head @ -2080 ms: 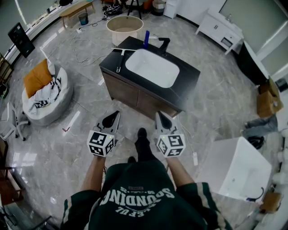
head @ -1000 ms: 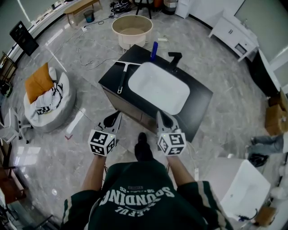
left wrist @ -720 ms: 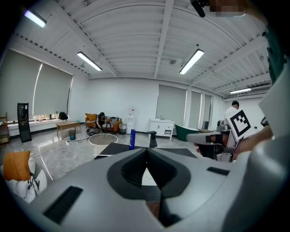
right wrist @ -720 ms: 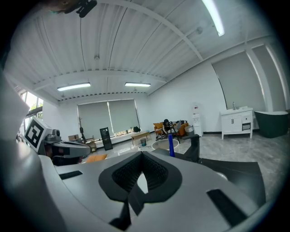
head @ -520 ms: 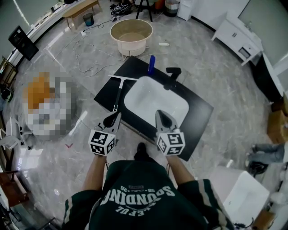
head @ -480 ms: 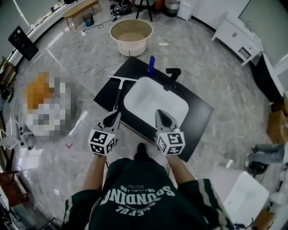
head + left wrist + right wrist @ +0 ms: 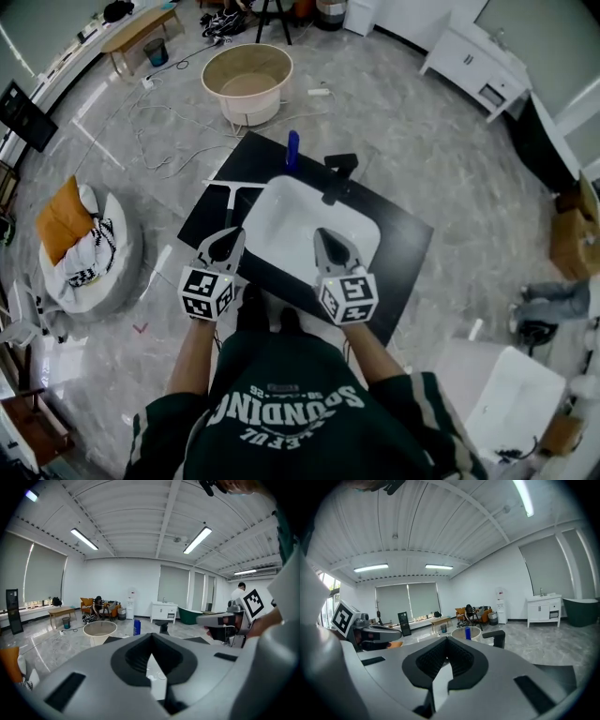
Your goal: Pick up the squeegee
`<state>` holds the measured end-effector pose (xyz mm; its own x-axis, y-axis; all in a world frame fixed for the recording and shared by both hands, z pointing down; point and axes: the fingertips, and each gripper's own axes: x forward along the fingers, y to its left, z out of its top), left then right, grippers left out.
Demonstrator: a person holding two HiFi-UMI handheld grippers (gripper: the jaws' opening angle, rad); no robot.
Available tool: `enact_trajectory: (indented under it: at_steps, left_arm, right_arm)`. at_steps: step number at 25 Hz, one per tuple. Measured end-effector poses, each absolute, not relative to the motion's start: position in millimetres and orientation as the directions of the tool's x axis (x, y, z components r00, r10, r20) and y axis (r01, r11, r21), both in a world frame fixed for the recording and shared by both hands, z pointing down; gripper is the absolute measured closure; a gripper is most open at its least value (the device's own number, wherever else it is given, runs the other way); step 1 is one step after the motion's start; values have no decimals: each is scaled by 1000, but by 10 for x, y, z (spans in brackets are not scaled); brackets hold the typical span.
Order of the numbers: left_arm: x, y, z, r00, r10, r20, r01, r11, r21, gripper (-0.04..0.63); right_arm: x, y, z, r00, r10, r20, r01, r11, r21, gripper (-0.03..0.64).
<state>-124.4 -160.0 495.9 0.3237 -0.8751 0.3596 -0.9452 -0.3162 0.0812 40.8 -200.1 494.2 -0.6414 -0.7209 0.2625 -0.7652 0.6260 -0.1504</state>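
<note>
The squeegee [image 7: 232,187] lies on the left end of the black vanity counter [image 7: 398,253], with its blade across the far side and its handle running toward me. My left gripper [image 7: 228,236] is shut and empty; it hovers over the near end of the handle and hides it. My right gripper [image 7: 325,234] is shut too and holds nothing, over the front of the white sink basin [image 7: 300,220]. The left gripper view shows shut jaws [image 7: 151,641] and the right gripper view the same [image 7: 446,641]; neither shows the squeegee.
A black faucet [image 7: 336,173] and a blue bottle [image 7: 292,148] stand behind the basin. A round beige tub [image 7: 247,82] sits on the floor beyond the vanity, among cables. A beanbag [image 7: 84,253] lies to the left, and a white cabinet [image 7: 506,394] stands at the lower right.
The person has walked up to the vanity. Both grippers, earlier over the floor in front of it, now reach over its front edge, the left one above the squeegee handle.
</note>
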Motion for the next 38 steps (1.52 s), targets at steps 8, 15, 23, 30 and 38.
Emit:
enact_trajectory:
  at_steps: [8, 15, 23, 30, 38]
  left_arm:
    - [-1257, -2201, 4946, 427, -836, 345, -902, -423, 91, 594]
    - [-1475, -2416, 5050, 451, -813, 369, -890, -443, 111, 594]
    - [-1788, -2371, 5347, 418, -801, 428, -907, -396, 146, 594]
    - [-1981, -2185, 5661, 391, -789, 474, -920, -344, 188, 592]
    - [-2090, -2050, 5871, 341, -797, 498, -939, -260, 226, 551]
  right_arm:
    - [407, -2420, 4865, -554, -789, 265, -831, 542, -122, 615]
    - [168, -2610, 4883, -535, -799, 274, -844, 522, -124, 615]
    - [-184, -2635, 5064, -562, -760, 326, -823, 553, -129, 615]
    - [-455, -2591, 5304, -600, -711, 368, -792, 592, -147, 615]
    - [-630, -2534, 5480, -627, -669, 401, -768, 619, -168, 615]
